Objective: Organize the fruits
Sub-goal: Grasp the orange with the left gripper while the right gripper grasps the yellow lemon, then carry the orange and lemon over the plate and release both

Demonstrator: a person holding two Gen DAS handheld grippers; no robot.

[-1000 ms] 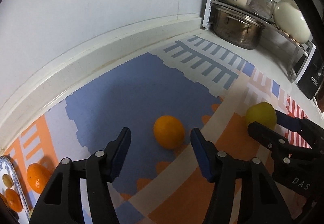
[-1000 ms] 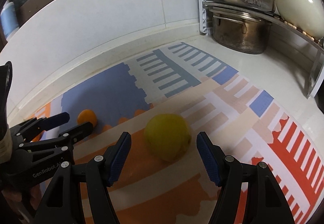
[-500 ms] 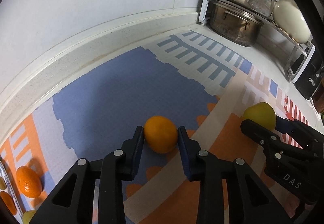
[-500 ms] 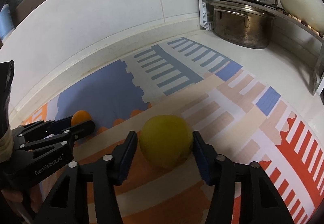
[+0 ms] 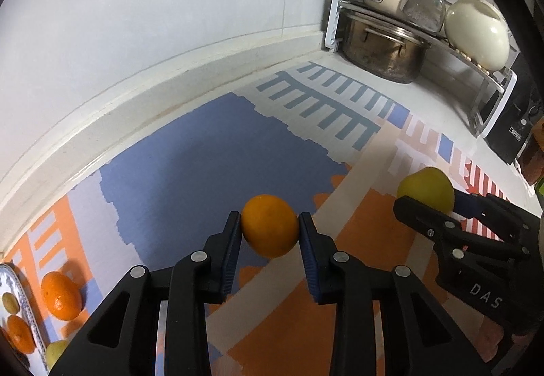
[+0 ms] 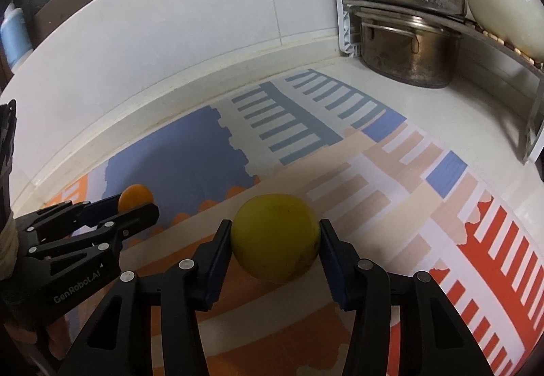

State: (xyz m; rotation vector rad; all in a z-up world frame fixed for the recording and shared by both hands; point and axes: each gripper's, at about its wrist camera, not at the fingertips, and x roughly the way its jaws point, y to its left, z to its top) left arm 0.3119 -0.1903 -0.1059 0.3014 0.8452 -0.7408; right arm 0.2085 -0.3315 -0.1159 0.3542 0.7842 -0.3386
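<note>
- Orange and yellow-green fruit sit on a patterned mat (image 5: 210, 172) spread over the desk (image 6: 442, 110); the mat serves as the landmark here.
- The left gripper (image 5: 270, 233) has just closed, and its blue pads now press both sides of an orange (image 5: 270, 226) near the mat's middle, at the edge of the blue patch.
- The right gripper (image 6: 275, 240) has likewise just closed on a yellow-green fruit (image 6: 275, 236), further toward the mat's red-striped end.
- At the mat's opposite end a plate (image 5: 20, 291) already carries a few small fruits, and a second orange (image 5: 61, 294) lies on the mat just beside its rim.
- My judgement: the sorting is partway along. Both fruits are gripped but look unlifted; carrying them to the plate remains, as does that loose orange.
</note>
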